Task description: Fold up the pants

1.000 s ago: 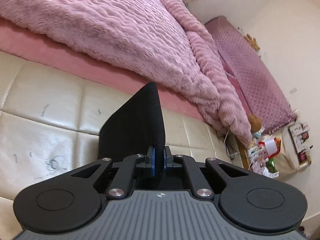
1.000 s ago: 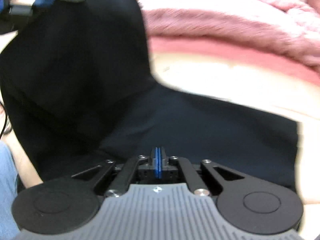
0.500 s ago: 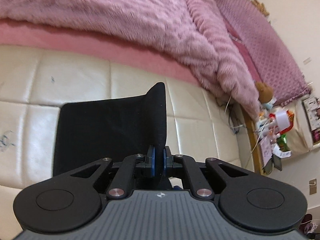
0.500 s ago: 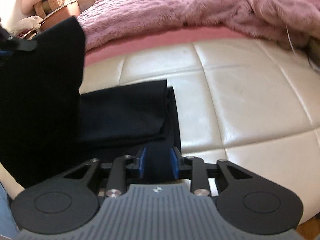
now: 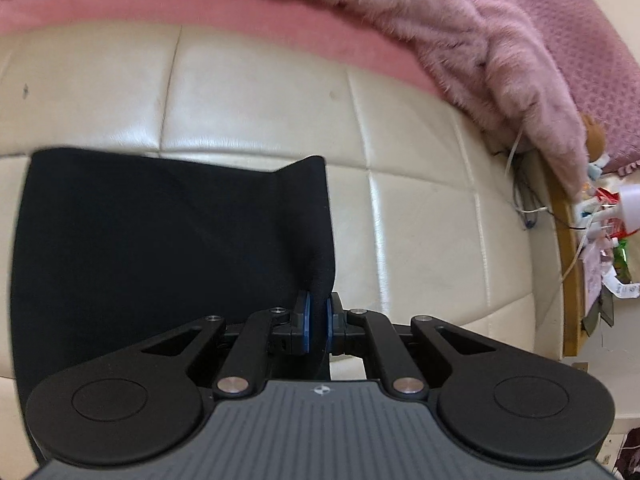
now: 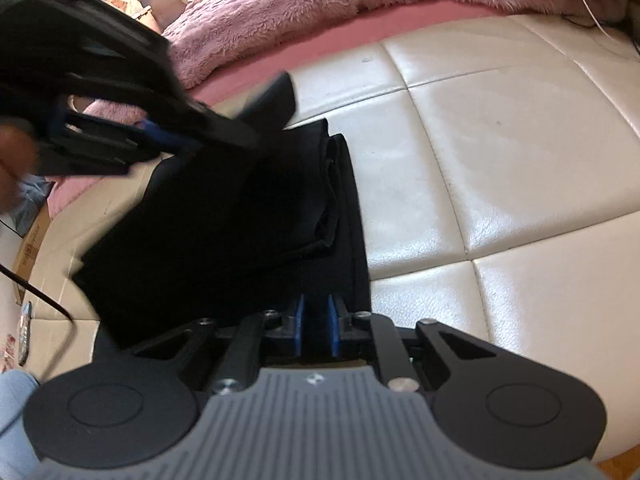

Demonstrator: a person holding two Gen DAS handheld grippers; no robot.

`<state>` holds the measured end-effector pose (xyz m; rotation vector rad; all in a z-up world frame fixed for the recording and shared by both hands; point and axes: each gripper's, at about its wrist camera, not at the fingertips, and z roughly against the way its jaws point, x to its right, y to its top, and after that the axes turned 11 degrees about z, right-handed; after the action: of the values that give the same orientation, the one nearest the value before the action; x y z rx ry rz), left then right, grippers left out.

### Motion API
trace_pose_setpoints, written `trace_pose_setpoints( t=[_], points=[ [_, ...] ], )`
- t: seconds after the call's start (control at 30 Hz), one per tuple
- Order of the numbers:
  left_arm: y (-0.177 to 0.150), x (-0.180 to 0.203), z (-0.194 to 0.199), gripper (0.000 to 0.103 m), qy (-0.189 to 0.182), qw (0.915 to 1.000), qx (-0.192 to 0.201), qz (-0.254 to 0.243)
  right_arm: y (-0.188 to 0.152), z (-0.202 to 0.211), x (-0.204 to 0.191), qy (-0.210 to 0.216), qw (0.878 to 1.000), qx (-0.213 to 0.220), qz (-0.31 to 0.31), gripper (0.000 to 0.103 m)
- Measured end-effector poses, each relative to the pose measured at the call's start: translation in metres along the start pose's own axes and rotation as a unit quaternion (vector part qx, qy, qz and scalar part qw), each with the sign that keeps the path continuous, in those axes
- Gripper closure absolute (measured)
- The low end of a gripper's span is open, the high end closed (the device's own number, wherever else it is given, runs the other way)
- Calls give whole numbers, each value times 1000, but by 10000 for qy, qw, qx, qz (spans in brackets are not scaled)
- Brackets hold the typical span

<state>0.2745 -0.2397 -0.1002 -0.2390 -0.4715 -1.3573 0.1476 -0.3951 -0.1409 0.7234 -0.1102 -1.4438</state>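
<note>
The black pants [image 5: 152,240] lie folded in layers on the cream quilted leather surface [image 5: 420,220]. My left gripper [image 5: 316,320] is shut on the pants' right edge, which stands up as a flap between the blue pads. In the right wrist view the pants [image 6: 240,220] show stacked folds, and the left gripper [image 6: 168,136] hangs blurred over their far end, pinching a corner. My right gripper [image 6: 316,324] is open, its blue pads a little apart around the near edge of the fabric.
A fluffy pink blanket [image 5: 440,28] and pink sheet [image 5: 200,4] border the far side. Cluttered items and cables [image 5: 600,216] sit past the right edge. A cardboard box [image 6: 28,248] and a cable lie at the left.
My left gripper has carried the held pants edge down onto the folded stack. My right gripper, shut one second ago, has opened and stays around the near edge.
</note>
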Motion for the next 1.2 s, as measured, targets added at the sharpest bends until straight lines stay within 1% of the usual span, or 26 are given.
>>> trace_pose_setpoints(
  t=[0.07,0.13,0.17,0.23,0.27,0.37,0.43,0.5,0.57,0.6,0.63,0.67,0.7,0.8,0.87,0.93,0.97,1.0,1.03,1.1,1.2],
  points=[
    [1,-4,-10,95,-26,9999,-131,66,2,-1,3,44,10000,17,-62,95],
    [1,-7,-12,93,-95,9998,-174,42,1,0,4,55,9999,33,-95,95],
    [1,-9,-11,88,-181,9996,-216,41,2,0,4,36,9999,43,-90,95],
    [2,-13,-5,86,-476,9983,-309,128,2,3,3,-26,9999,80,-76,95],
    [2,-14,0,86,-561,9979,-300,116,1,6,2,-83,9999,117,-80,93],
    [0,-19,22,86,-699,9974,-129,-137,-1,21,1,-228,9993,261,-117,91],
    [-2,-26,39,86,-670,9972,63,-320,-2,32,1,-391,9986,336,-107,91],
    [-8,-37,57,86,-529,9962,356,-595,-4,44,2,-504,9975,460,-196,90],
    [-14,-51,72,86,-303,9940,658,-815,-6,56,5,-465,9963,609,-387,81],
    [-15,-57,77,86,-207,9929,772,-875,-7,62,6,-387,9957,688,-478,80],
    [-17,-65,81,86,-135,9922,856,-894,-8,65,7,-297,9953,728,-558,78],
    [-20,-77,86,86,-95,9919,917,-876,-9,67,7,-194,9949,745,-647,73],
    [-22,-88,91,86,-77,9919,958,-836,-10,67,8,-63,9941,761,-770,71],
    [-28,-119,98,86,-69,9935,994,-554,-12,58,9,197,9913,721,-1088,70],
    [-32,-136,101,86,-111,9943,1003,-349,-12,51,6,253,9907,677,-1156,71],
    [-35,-149,105,86,-174,9942,1032,-243,-11,41,4,281,9906,573,-1212,71],
    [-36,-153,106,86,-207,9940,1050,-206,-10,36,3,258,9913,493,-1194,73],
    [-38,-158,107,86,-235,9938,1071,-179,-9,32,0,257,9918,427,-1180,78],
    [-39,-161,108,86,-250,9937,1084,-164,-8,27,-1,281,9920,364,-1173,93],
    [-40,-165,107,86,-280,9937,1073,-166,-2,24,-5,205,9929,288,-1134,99],
    [-43,-165,100,86,-271,9943,1013,-213,18,40,-23,185,9961,462,-727,100]
  ],
)
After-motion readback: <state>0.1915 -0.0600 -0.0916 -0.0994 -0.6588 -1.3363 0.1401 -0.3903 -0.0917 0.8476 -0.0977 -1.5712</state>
